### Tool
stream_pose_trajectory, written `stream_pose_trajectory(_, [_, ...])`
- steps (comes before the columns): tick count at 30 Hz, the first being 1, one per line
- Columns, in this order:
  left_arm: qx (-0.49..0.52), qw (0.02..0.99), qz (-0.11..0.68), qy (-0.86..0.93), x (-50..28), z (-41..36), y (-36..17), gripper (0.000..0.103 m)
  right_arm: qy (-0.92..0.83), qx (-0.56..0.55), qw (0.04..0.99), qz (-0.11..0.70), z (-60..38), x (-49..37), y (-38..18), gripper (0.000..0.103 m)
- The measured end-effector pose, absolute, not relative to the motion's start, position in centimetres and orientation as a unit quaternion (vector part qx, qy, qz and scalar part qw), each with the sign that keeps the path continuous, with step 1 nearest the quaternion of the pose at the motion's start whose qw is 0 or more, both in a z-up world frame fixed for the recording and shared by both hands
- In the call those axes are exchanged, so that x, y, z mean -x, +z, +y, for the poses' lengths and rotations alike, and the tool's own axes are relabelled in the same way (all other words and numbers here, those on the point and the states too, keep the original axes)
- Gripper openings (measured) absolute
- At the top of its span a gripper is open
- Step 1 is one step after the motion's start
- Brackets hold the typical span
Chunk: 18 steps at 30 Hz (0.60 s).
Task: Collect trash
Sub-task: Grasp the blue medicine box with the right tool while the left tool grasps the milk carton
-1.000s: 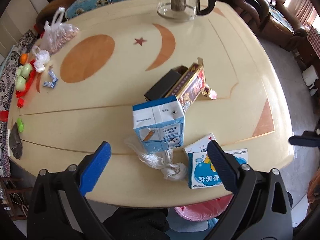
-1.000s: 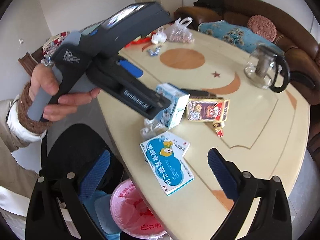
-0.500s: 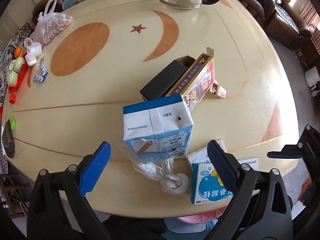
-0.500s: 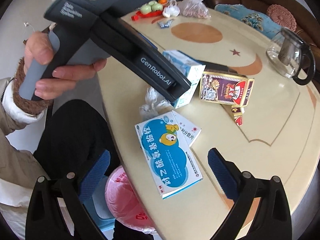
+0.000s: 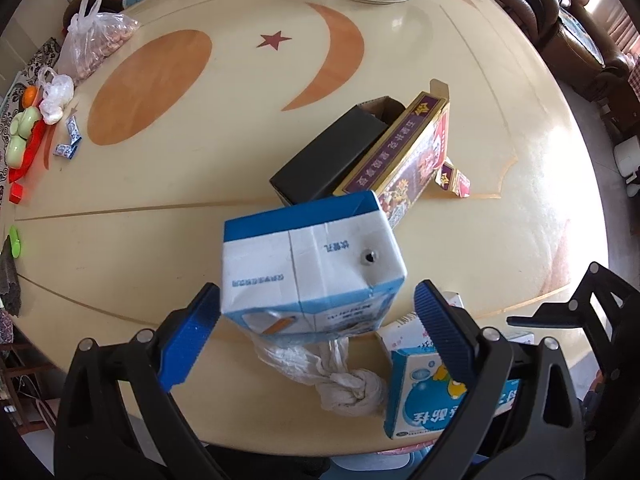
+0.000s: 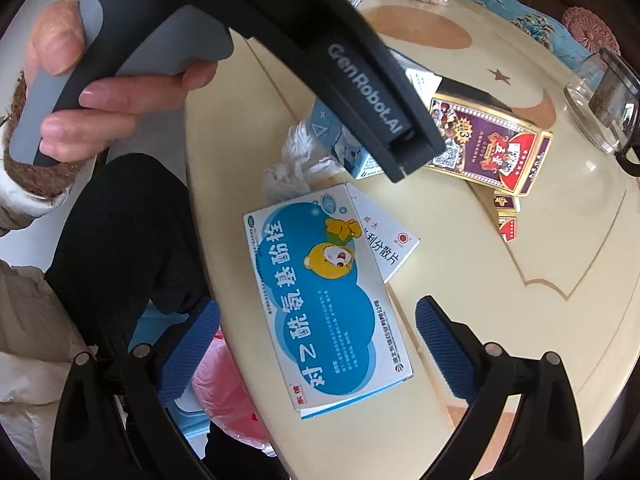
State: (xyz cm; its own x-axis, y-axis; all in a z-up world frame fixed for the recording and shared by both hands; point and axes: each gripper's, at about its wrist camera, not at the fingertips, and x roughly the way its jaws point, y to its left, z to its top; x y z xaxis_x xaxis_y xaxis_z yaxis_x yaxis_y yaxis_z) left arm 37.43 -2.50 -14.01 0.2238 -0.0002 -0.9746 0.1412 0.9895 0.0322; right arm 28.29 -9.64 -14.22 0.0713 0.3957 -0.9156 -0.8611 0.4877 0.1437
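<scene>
Blue-white carton (image 5: 312, 280), frame centre on the counter (image 5: 480, 80), now sits between the spread left claw (image 5: 316, 332) fingers after its advance; contact apparently none. Right claw (image 6: 316, 344) released.

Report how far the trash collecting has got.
Nothing looks collected yet. The left gripper is open around the blue-and-white carton, not clamped; the right gripper hovers open over the blue medicine box. Left on the table: knotted plastic bag, black box, purple box, small red pack. The pink-lined bin waits below.
</scene>
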Motion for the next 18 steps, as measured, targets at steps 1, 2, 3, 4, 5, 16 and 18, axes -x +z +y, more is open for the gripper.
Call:
stream_pose_trajectory(1, [-0.058, 0.78, 0.621, -0.044, -37.45, -2.55, -14.13, 0.094, 0.451, 0.226, 0.698, 0.509, -9.64, -28.34, -14.34, 0.093])
stream_pose_trajectory(2, [-0.058, 0.781, 0.621, -0.044, -37.51, -2.6, -14.25, 0.094, 0.452, 0.222, 0.697, 0.51, -9.66, -28.34, -14.48, 0.089])
stream_pose_trajectory(3, [-0.058, 0.781, 0.62, -0.043, -37.57, -2.65, -14.33, 0.094, 0.451, 0.221, 0.696, 0.512, -9.65, -28.39, -14.63, 0.083])
stream_pose_trajectory(4, [-0.058, 0.781, 0.62, -0.042, -37.6, -2.67, -14.38, 0.094, 0.448, 0.22, 0.699, 0.512, -9.69, -28.46, -14.75, 0.077])
stream_pose_trajectory(5, [-0.058, 0.782, 0.619, -0.042, -37.63, -2.7, -14.39, 0.094, 0.45, 0.219, 0.698, 0.512, -9.72, -28.45, -14.8, 0.075])
stream_pose_trajectory(16, [-0.054, 0.778, 0.625, -0.042, -37.91, -2.81, -14.88, 0.07, 0.426, 0.207, 0.717, 0.512, -9.91, -27.75, -15.12, 0.065])
stream_pose_trajectory(18, [-0.049, 0.777, 0.626, -0.045, -37.84, -2.67, -14.78, 0.07, 0.416, 0.203, 0.725, 0.51, -10.28, -27.48, -15.1, 0.064])
